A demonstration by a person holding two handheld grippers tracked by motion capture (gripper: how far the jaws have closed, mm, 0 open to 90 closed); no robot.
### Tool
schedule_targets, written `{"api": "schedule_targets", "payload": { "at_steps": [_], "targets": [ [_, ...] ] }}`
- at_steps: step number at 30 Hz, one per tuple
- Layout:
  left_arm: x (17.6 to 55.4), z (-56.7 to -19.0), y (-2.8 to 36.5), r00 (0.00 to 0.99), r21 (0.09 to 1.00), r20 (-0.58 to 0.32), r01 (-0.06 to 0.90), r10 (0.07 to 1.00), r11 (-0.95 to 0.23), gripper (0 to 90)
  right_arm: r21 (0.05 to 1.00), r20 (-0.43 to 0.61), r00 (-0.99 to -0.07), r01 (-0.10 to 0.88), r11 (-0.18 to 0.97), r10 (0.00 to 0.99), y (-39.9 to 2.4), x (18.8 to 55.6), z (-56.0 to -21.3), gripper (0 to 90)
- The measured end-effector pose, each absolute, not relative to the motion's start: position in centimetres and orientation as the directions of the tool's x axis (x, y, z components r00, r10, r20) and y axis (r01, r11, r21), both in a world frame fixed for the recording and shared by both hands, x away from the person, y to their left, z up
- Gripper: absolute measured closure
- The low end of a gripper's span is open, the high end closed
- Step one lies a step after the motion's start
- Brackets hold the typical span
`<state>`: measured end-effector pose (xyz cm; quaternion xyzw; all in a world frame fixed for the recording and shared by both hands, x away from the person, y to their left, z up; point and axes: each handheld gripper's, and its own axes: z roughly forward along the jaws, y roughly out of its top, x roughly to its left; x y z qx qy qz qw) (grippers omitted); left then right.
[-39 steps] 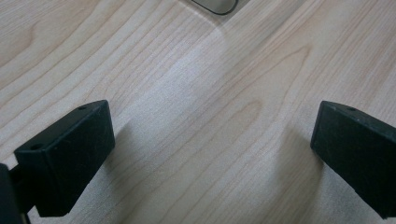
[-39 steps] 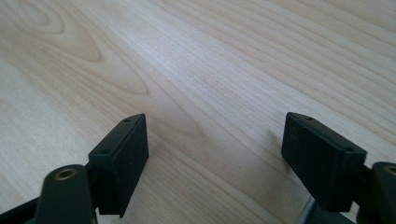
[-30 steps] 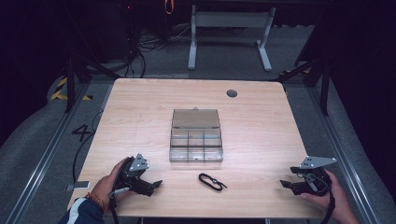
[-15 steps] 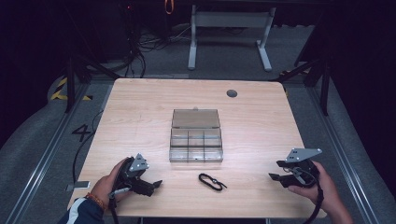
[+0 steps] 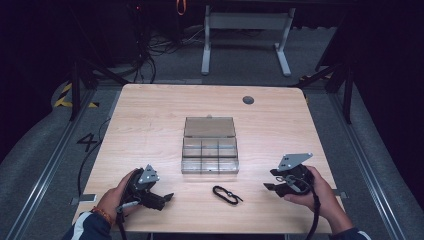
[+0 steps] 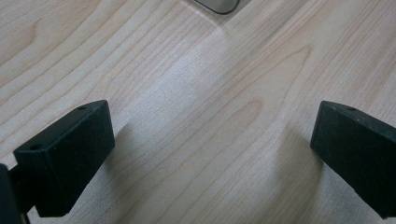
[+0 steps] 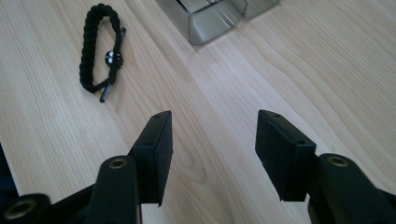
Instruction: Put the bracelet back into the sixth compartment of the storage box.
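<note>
High view above the table [image 5: 150,115]; gripper views close over its wood, the right sharing the bracelet [image 7: 95,46].

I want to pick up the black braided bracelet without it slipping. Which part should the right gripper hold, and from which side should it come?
Probably the doubled middle near the bead. The bracelet lies flat on the table as a long narrow loop, both strands close together there. The right gripper, jaws open with nothing between them and just narrowing, could come from above, straddling the loop's narrow width.
</note>
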<state>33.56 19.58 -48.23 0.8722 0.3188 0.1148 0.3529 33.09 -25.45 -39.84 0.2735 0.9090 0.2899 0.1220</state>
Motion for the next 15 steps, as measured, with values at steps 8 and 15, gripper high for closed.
{"api": "schedule_targets", "payload": {
  "at_steps": [8,15],
  "targets": [
    [33.6,-48.2,19.6,0.770,0.689,-0.025,0.475,0.637,-0.548,0.1,0.590,-0.036,-0.863,0.389,0.707,0.504,-21.4,33.5,-40.4,47.9],
    [33.6,-48.2,19.6,0.771,0.689,-0.024,0.475,0.637,-0.548,0.1,0.578,-0.016,-0.902,0.344,0.740,0.431,-17.9,33.7,-41.3,49.1]
  ]
}}
